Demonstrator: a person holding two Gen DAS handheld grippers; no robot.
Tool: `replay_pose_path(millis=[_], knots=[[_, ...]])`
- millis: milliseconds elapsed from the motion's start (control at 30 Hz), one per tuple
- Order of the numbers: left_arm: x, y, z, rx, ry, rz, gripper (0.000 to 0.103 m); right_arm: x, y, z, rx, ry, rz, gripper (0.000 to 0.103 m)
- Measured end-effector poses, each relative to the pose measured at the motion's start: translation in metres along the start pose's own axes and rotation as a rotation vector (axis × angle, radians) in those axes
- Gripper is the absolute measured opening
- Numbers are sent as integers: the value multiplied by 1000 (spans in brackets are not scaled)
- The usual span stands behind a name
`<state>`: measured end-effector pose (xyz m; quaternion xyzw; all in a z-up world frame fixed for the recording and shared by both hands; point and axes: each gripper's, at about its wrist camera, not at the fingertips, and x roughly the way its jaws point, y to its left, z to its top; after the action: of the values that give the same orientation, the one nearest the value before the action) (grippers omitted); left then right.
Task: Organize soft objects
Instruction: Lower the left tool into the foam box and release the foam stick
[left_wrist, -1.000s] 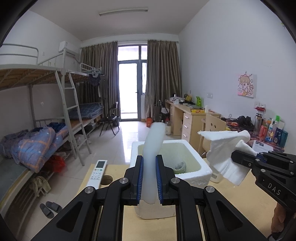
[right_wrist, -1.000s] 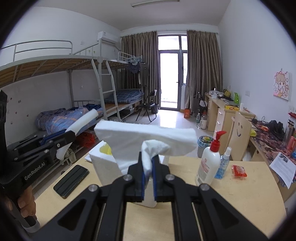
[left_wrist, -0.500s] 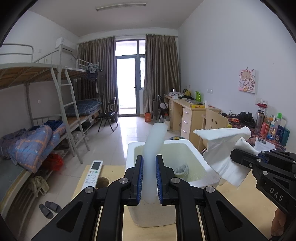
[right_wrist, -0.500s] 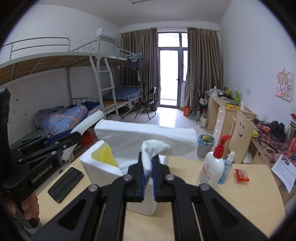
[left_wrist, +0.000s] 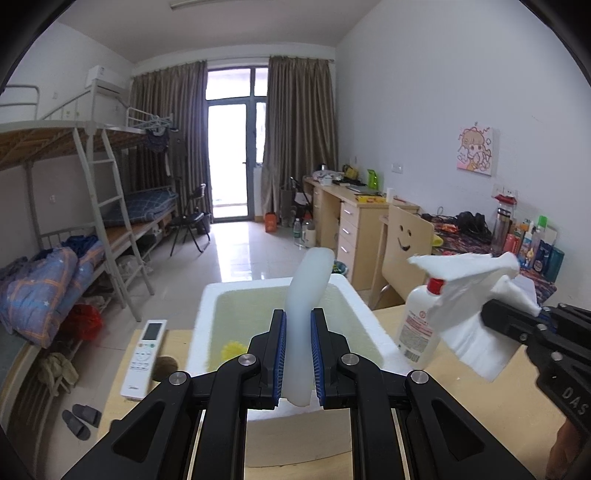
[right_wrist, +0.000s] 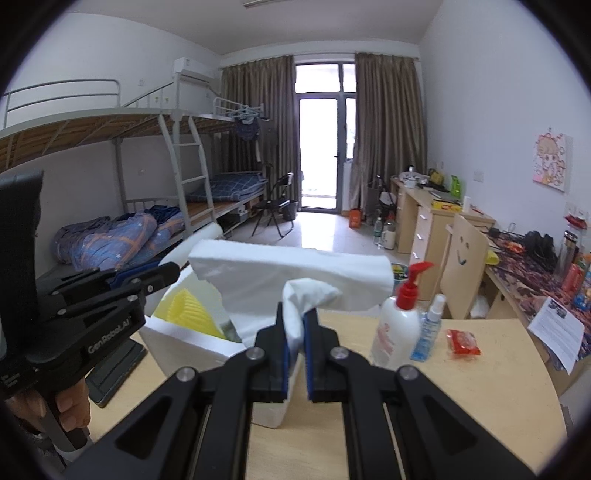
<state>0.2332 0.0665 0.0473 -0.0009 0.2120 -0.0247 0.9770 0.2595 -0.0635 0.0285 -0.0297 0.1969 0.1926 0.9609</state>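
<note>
My left gripper (left_wrist: 297, 354) is shut on a white foam strip (left_wrist: 306, 295) that stands up and curves over the white foam box (left_wrist: 207, 306) on the wooden table. A yellow soft object (left_wrist: 232, 349) lies inside the box; it also shows in the right wrist view (right_wrist: 188, 314). My right gripper (right_wrist: 294, 347) is shut on a white tissue pack (right_wrist: 291, 273), held above the box's right side. The right gripper with the pack also shows in the left wrist view (left_wrist: 469, 317). The left gripper shows in the right wrist view (right_wrist: 162, 273).
A white remote (left_wrist: 144, 358) lies left of the box, a dark phone (right_wrist: 114, 369) near it. A lotion pump bottle (right_wrist: 397, 332), a small spray bottle (right_wrist: 428, 332) and a red packet (right_wrist: 463, 341) stand right of the box. Bunk beds left, desks right.
Both grippers moved forward and lower toward the box, still holding the foam strip and the tissue pack. The box interior and the yellow object now show more.
</note>
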Motion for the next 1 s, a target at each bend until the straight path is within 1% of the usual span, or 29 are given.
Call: replay_pose_path(millis=[267, 333, 467, 533, 667, 733, 800, 833, 867, 900, 967, 1000], knots=[[12, -4, 1, -8, 23, -7, 14, -9, -15, -3, 30, -8, -46, 9], [14, -2, 4, -5, 21, -7, 18, -11, -17, -4, 32, -9, -51, 9], [19, 0, 5, -9, 26, 2, 20, -13, -19, -6, 38, -11, -61, 9], [22, 0, 4, -21, 28, 7, 23, -14, -21, -6, 43, -13, -65, 9], [28, 2, 5, -18, 39, 13, 24, -16, -25, -8, 50, -17, -73, 9], [30, 4, 4, -25, 44, 14, 31, -16, -27, -9, 52, -19, -75, 9], [30, 4, 5, -24, 43, 20, 58, -18, -29, -10, 53, -22, -76, 9], [28, 5, 5, -27, 29, 23, 63, -18, -30, -11, 54, -22, -77, 9], [26, 5, 5, -29, 17, 26, 70, -18, -30, -11, 56, -22, -78, 9], [23, 5, 6, -28, 4, 29, 80, -18, -30, -12, 57, -23, -78, 9], [19, 3, 6, -15, -15, 21, 93, -18, -31, -12, 59, -22, -78, 9], [16, 3, 6, -13, -26, 20, 95, -18, -31, -12, 60, -22, -78, 9]])
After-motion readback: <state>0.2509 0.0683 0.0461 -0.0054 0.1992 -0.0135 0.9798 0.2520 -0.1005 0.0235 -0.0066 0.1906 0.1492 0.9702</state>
